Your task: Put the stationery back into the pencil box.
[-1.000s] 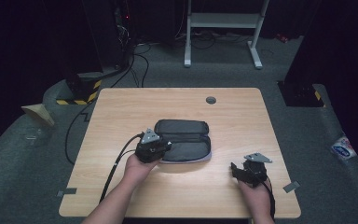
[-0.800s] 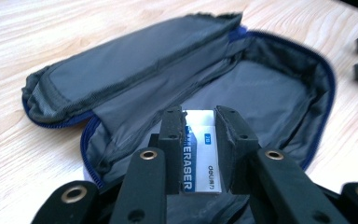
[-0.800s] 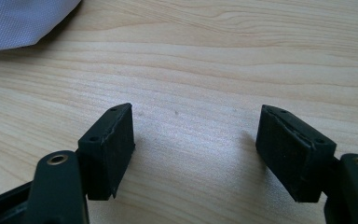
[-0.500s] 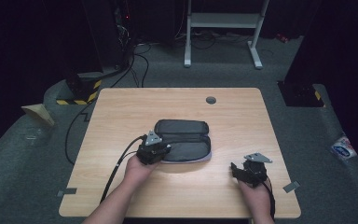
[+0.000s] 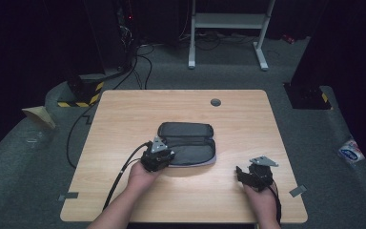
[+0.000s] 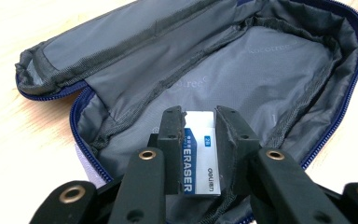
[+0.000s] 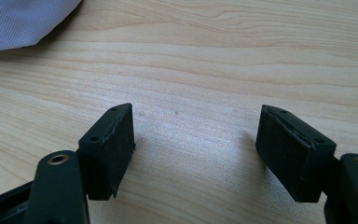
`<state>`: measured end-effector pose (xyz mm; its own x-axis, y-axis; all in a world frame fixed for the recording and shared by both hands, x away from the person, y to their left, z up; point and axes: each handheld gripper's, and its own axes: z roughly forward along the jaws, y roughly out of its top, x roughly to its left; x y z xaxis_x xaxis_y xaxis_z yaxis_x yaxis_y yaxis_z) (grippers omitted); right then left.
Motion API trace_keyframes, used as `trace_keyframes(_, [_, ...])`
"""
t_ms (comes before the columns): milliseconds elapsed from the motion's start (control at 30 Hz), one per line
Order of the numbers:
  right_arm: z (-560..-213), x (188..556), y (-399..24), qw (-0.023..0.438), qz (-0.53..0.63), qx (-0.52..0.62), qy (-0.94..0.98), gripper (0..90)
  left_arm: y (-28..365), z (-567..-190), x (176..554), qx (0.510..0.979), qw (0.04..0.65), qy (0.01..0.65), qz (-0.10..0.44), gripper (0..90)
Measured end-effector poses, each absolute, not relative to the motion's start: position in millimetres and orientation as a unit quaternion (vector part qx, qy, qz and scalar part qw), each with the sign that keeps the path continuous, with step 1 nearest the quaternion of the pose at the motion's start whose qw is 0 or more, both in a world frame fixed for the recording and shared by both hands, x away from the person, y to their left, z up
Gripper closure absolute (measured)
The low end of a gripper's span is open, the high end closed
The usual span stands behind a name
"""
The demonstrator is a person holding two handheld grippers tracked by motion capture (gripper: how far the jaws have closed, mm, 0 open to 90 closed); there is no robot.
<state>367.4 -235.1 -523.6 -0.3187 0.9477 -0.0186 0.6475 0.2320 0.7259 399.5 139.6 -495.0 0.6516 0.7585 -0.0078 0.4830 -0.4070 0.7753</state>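
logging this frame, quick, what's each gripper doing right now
Left gripper: closed on the eraser, over the open pencil case.
Right gripper: open, holding nothing, above the table.

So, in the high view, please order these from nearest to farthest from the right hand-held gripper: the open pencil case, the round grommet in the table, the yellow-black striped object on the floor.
From the right hand-held gripper:
1. Pencil case, on the table to its left.
2. Grommet, near the table's far edge.
3. Striped object, on the floor beyond the table's far left corner.
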Motion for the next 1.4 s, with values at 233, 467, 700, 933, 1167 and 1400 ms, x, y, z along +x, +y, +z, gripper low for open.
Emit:
trace_keyframes(233, [-523.7,367.3,-234.9,0.237,0.316,0.533,0.748,27.4,139.6,-496.2,396.8,0.819,0.394,0.378,0.175,68.5])
trace_keyframes(467, [-523.7,367.3,-234.9,0.237,0.316,0.533,0.748,27.4,143.4,-493.4,395.7,0.81,0.405,0.386,0.178,65.6])
trace_keyframes(700, [-523.7,367.3,-234.9,0.237,0.316,0.533,0.748,27.4,147.4,-490.6,395.3,0.801,0.415,0.395,0.176,61.0])
trace_keyframes(933, [-523.6,367.3,-235.0,0.237,0.316,0.533,0.748,27.4,155.4,-486.8,397.1,0.787,0.427,0.411,0.173,51.2])
trace_keyframes(1167, [-523.6,367.1,-234.7,0.237,0.315,0.533,0.748,27.6,168.1,-483.3,397.2,0.776,0.447,0.415,0.161,34.0])
trace_keyframes(1400, [-523.5,366.7,-234.5,0.237,0.315,0.535,0.748,27.6,182.0,-483.1,397.9,0.774,0.441,0.425,0.162,16.0])
